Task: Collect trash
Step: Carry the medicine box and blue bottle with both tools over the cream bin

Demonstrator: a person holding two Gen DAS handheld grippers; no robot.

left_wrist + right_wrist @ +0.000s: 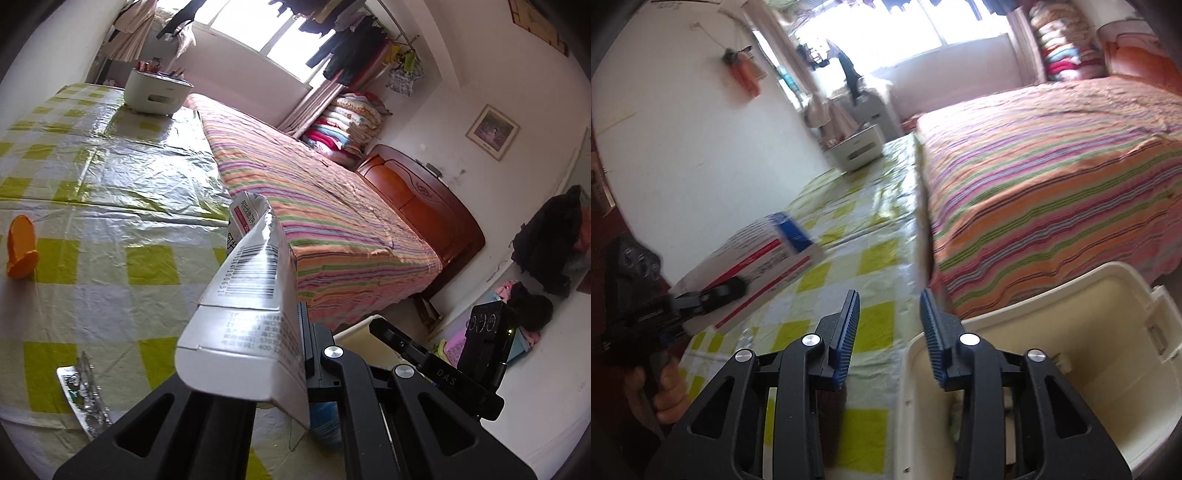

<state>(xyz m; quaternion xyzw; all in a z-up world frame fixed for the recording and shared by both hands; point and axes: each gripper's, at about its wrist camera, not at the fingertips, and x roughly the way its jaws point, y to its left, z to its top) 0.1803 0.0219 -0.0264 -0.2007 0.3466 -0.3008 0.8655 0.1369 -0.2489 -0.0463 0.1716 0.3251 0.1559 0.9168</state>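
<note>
Left wrist: left gripper clenched on white carton, lifted above tabletop; foil blister and orange scrap remain. Right wrist: right gripper released, empty, over tabletop edge beside open cream bin. Carry carton level over rim before letting go; bed crowds the far side.

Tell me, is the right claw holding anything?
No, the right claw is open with nothing between its blue pads, above the checked tablecloth and the cream bin.
</note>
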